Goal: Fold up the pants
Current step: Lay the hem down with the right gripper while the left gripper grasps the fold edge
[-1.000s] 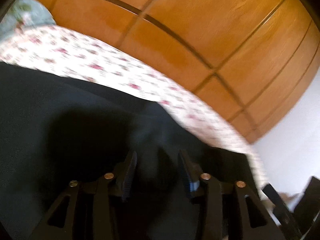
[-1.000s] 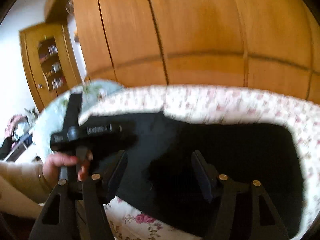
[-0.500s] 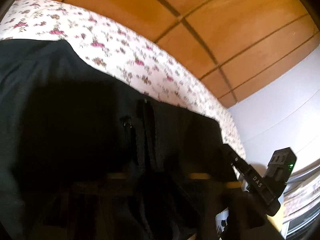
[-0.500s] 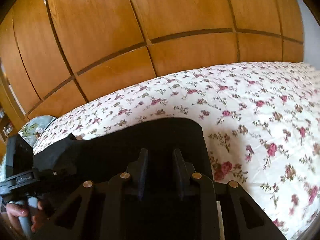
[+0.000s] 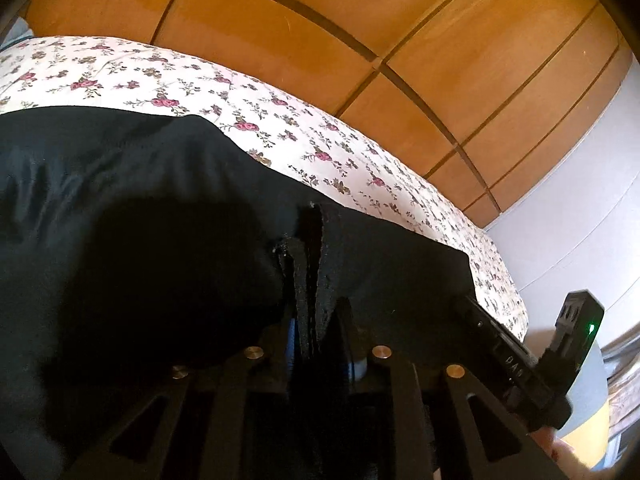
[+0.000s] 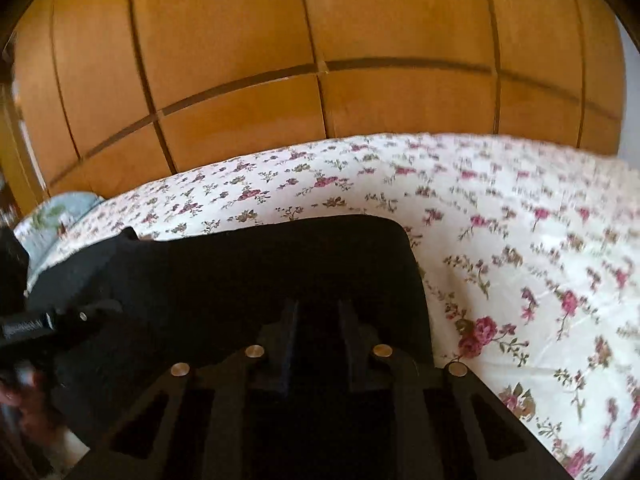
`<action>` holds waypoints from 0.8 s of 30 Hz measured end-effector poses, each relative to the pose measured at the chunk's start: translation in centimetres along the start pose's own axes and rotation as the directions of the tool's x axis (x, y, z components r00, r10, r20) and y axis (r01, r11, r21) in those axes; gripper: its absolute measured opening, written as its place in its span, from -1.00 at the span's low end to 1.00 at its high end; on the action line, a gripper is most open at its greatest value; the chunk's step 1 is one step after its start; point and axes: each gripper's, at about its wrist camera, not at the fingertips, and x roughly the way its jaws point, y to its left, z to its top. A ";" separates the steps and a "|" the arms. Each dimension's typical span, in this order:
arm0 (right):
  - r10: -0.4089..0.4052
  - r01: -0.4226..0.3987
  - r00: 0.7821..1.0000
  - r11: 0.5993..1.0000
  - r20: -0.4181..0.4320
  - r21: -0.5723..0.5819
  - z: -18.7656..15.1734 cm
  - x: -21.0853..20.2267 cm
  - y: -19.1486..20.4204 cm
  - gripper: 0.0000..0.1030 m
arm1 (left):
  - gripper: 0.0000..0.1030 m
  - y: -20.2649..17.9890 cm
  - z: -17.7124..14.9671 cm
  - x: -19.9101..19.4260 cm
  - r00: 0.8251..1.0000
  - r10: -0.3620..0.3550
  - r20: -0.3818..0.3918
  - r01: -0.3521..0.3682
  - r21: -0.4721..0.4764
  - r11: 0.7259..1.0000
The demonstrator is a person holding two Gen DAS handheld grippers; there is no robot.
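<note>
Black pants [image 5: 120, 220] lie spread on a flowered bedsheet [image 5: 280, 120]. My left gripper [image 5: 316, 312] pinches a raised fold of the pants' near edge; the fabric stands up between its fingers while the jaws are opening slightly. In the right wrist view the pants [image 6: 260, 264] end at a rounded corner. My right gripper [image 6: 318, 320] sits at their near edge, its jaws closing with dark fabric between them. Each gripper shows in the other's view: the right one [image 5: 520, 364] at the lower right, the left one [image 6: 32, 324] at the far left.
A wooden wardrobe [image 6: 320, 60] runs along the far side of the bed. A pale wall [image 5: 580, 200] stands at the right. A light blue pillow [image 6: 60, 216] lies at the bed's left end. Bare sheet [image 6: 520, 240] stretches right of the pants. A hand [image 6: 16, 392] holds the left gripper.
Both grippers went from wide open to nearly shut on the pants' near edge. Both views swung and dropped closer to the fabric; a fold now stands up between the left fingers.
</note>
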 end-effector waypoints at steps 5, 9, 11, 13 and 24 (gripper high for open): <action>0.034 -0.036 0.998 0.999 0.062 0.020 -0.6 -0.5 -0.7 -0.64 | -0.44 1.3 -0.7 -3.1 0.998 -0.013 0.068 0.020 -0.105 0.994; 0.057 -0.059 0.993 0.998 0.105 0.020 -1.1 -1.0 -0.7 -0.56 | -0.39 2.9 -2.3 -8.8 0.970 0.115 0.213 -0.083 -0.153 0.985; 0.074 -0.077 0.990 0.997 0.118 0.021 -1.2 -1.1 -0.7 -0.51 | -0.29 4.2 -3.2 -12.0 0.937 0.189 0.295 -0.133 -0.199 0.971; 0.077 -0.080 0.990 0.997 0.121 0.019 -1.2 -1.1 -0.7 -0.49 | -0.18 5.5 -3.9 -14.5 0.901 0.250 0.354 -0.165 -0.254 0.953; 0.096 -0.100 0.986 0.995 0.139 0.019 -1.5 -1.4 -0.5 -0.42 | -0.11 12.1 -10.2 -25.4 0.655 0.589 0.473 -0.209 -0.636 0.743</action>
